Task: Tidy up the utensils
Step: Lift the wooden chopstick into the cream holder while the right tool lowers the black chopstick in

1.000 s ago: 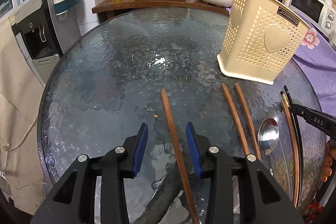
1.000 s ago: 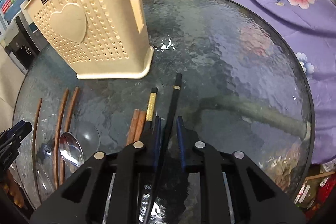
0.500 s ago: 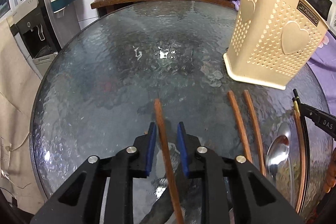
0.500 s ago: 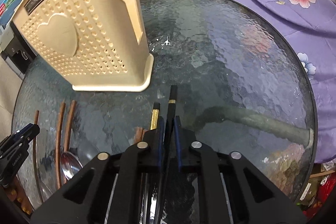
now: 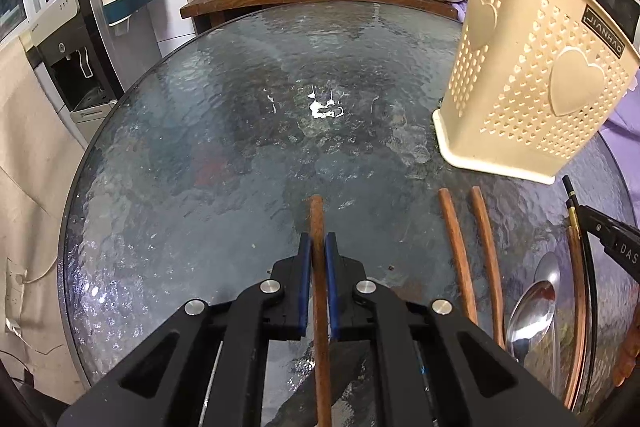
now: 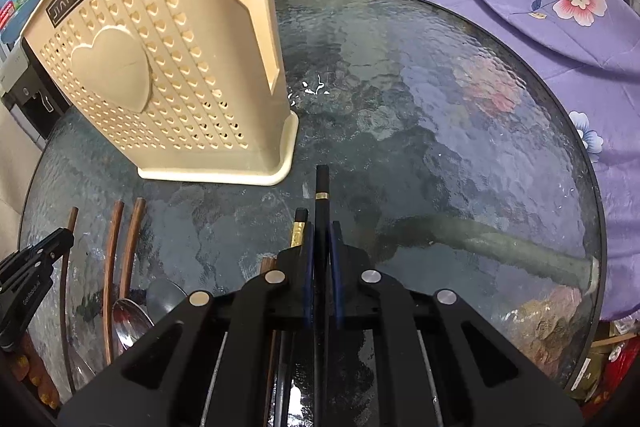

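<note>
Both your grippers have closed since earlier: your left gripper (image 5: 316, 247) clamps a brown chopstick (image 5: 318, 227) at lower centre; your right gripper (image 6: 320, 235) clamps a black chopstick (image 6: 321, 187), the cream holder (image 6: 160, 67) at upper left.

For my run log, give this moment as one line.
left hand-held gripper: shut on brown chopstick | right hand-held gripper: shut on black chopstick | cream utensil holder: upright
</note>
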`<state>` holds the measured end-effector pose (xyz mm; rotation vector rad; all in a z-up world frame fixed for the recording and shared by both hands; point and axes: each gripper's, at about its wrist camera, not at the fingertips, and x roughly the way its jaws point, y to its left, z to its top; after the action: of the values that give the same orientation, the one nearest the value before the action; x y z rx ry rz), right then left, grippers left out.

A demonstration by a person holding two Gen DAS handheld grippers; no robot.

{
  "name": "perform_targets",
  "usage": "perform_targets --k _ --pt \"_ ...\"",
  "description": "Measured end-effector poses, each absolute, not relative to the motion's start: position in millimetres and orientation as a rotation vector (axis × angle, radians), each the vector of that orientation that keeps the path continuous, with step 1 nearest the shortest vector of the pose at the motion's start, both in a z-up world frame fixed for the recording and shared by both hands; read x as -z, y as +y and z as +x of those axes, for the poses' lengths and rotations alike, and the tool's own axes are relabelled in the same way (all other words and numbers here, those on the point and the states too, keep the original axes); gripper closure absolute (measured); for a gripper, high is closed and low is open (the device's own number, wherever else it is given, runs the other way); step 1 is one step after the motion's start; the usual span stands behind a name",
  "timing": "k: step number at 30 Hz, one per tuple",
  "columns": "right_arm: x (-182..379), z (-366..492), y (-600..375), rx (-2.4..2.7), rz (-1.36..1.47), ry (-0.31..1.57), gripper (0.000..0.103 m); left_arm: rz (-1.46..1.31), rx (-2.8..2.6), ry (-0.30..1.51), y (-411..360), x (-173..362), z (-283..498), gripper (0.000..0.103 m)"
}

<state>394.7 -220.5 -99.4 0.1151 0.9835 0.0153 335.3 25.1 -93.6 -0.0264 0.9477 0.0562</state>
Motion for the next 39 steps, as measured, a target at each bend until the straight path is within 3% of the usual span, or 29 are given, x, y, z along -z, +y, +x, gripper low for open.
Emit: perform_targets --k 10,26,39 --pt "78.3 380.8 -238.3 -0.078 0.164 0.893 0.095 -0.078 -0.008 0.863 31.1 65.1 325.4 0.096" --pt "-65.9 280.6 -268.1 -0.258 0.125 0.527 0.095 -0.047 0.129 0.505 15.8 -72.3 252.8 0.096" --pt "-99.9 275.7 -253.7 -0.31 0.073 0.511 0.095 -0.033 0.149 0.462 4.4 -104.6 252.6 0.096"
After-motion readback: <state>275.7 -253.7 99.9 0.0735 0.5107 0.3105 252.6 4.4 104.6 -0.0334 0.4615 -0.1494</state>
